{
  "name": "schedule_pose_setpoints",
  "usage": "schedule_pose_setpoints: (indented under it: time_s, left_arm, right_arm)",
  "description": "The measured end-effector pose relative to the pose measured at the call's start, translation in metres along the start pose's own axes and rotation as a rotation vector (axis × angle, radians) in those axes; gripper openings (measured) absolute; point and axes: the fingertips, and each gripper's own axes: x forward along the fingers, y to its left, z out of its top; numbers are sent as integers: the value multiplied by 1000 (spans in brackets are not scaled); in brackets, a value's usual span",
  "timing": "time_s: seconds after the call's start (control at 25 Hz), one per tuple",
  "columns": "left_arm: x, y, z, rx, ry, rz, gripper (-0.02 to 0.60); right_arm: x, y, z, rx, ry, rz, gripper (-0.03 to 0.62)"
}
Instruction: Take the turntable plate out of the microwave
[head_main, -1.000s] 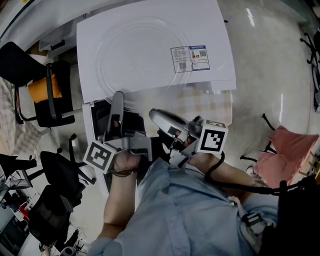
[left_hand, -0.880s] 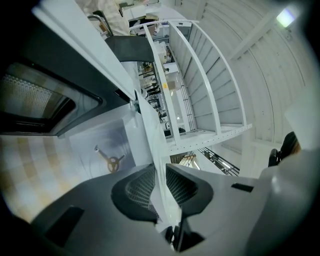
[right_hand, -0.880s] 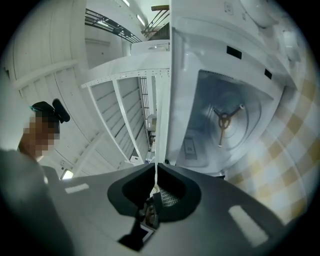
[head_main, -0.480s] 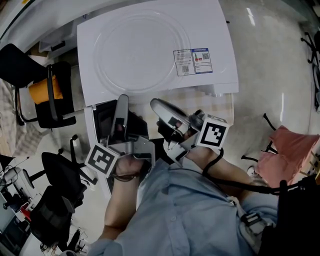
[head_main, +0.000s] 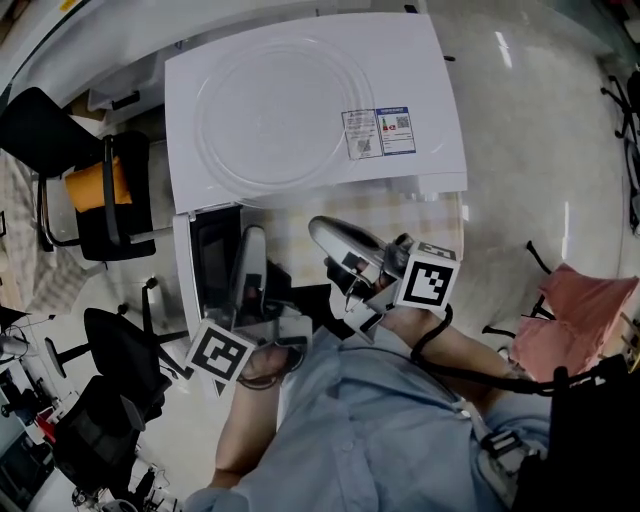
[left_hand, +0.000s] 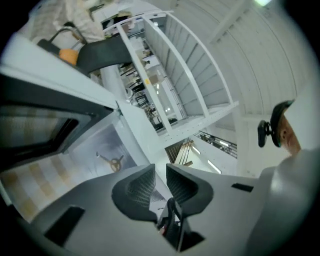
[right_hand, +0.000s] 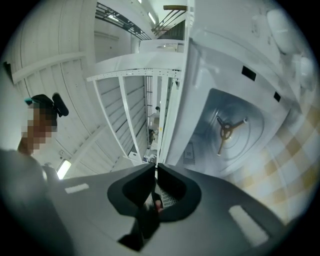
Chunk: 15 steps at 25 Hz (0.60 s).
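Head view, plate: the glass plate (head_main: 285, 110) lies flat on top of the microwave (head_main: 435, 60), out of the cavity (so the task looks done); the flat top probably served as the nearest safe place to set it.
Head view, grippers: the left gripper (head_main: 251, 240) is beside the open door (head_main: 212, 265) and the right gripper (head_main: 322, 232) is at the cavity mouth. Neither touches the plate.
Left gripper view: jaws slightly apart with nothing between them. The bare spider (left_hand: 114, 161) shows in the cavity beyond.
Right gripper view: jaws almost together and empty. The spider (right_hand: 226, 131) is uncovered.
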Motion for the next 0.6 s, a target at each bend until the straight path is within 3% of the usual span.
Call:
schedule_pose_setpoints:
  time_s: [0.12, 0.24, 0.6]
  left_arm:
    - [-14, -24, 1, 289, -8, 1, 69]
    - [-23, -51, -3, 509, -40, -2, 39]
    - [-53, -121, -26, 907, -174, 19, 8]
  right_arm:
    - [-12, 14, -10, -89, 52, -4, 17]
    - [-22, 37, -14, -220, 81, 14, 17]
    - [-46, 114, -18, -692, 116, 79, 18]
